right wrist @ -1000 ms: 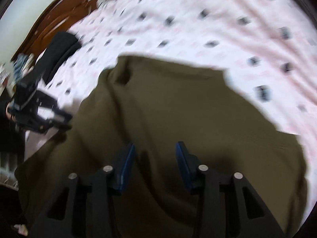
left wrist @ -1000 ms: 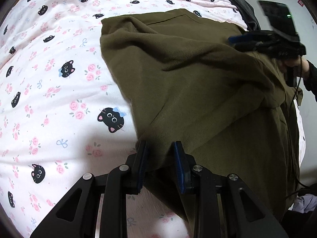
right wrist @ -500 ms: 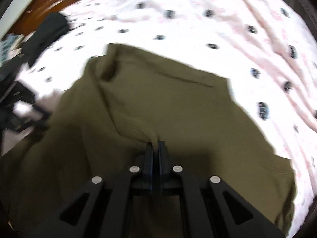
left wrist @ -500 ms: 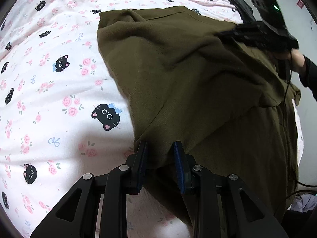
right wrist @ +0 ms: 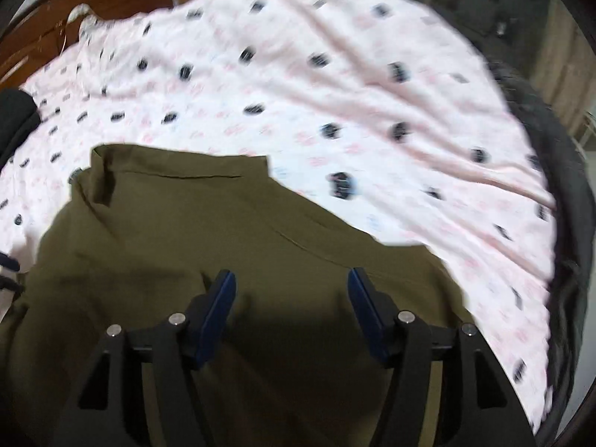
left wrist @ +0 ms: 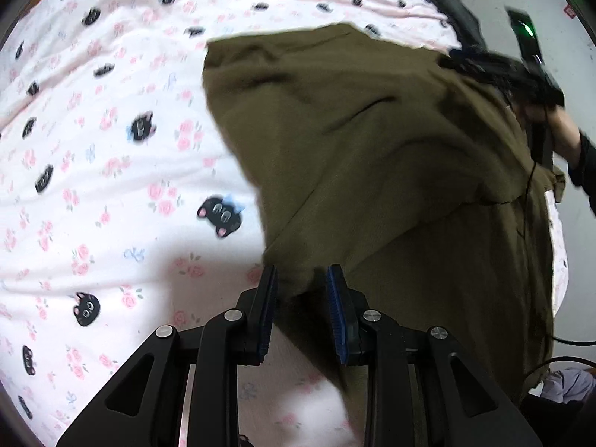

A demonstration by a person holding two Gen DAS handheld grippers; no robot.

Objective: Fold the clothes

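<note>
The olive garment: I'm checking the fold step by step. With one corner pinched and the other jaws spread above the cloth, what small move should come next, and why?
Probably carry the left gripper, shut on a bunched corner of the olive garment, across the floral bedsheet to lay that edge flat. The right gripper is opening, with the cloth lying loose below its jaws, so only the left controls it.
</note>
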